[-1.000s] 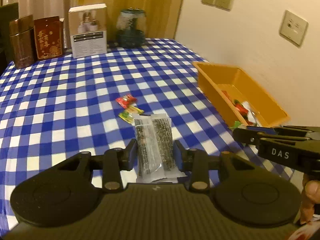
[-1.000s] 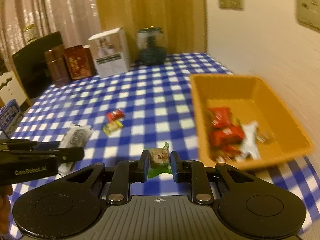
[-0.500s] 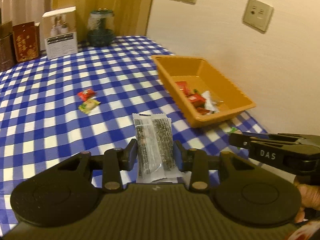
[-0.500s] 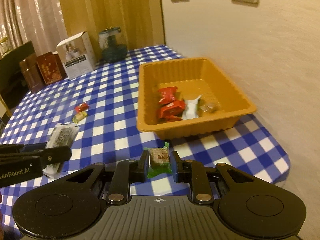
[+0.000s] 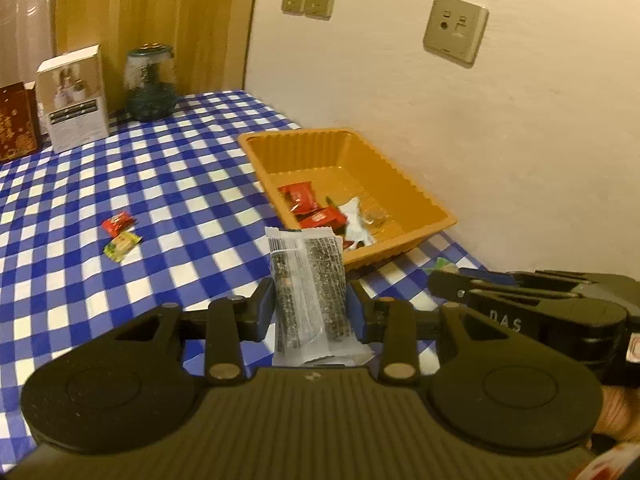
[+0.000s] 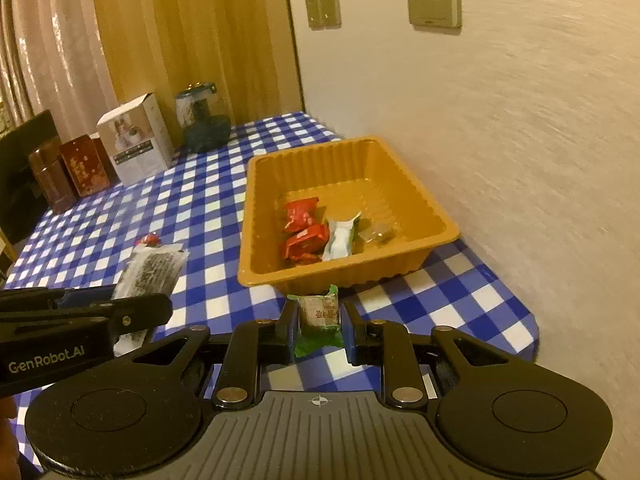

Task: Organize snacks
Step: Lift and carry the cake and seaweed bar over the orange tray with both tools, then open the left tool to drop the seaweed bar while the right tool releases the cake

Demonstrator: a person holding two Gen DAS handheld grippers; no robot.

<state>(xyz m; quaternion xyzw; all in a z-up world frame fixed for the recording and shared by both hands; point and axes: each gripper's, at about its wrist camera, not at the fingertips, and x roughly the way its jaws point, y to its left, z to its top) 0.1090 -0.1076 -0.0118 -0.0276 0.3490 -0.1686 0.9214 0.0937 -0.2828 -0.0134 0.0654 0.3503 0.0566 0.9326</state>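
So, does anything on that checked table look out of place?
Two small sweets, a red candy and a yellow-green candy, lie loose on the tablecloth, well apart from the orange tray that holds the other snacks. Nothing looks spilled or damaged.

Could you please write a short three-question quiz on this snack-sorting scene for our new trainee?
1. True or false: the orange tray already holds some snacks.
2. Which does the left gripper hold? A) a red candy B) a clear packet of dark seaweed-like snack C) a glass jar
3. Fill in: the right gripper has its jaws closed on a small brown sweet in a ____ wrapper.

Key:
1. True; red packets and a white one lie inside.
2. B, the clear packet.
3. Green, the sweet.
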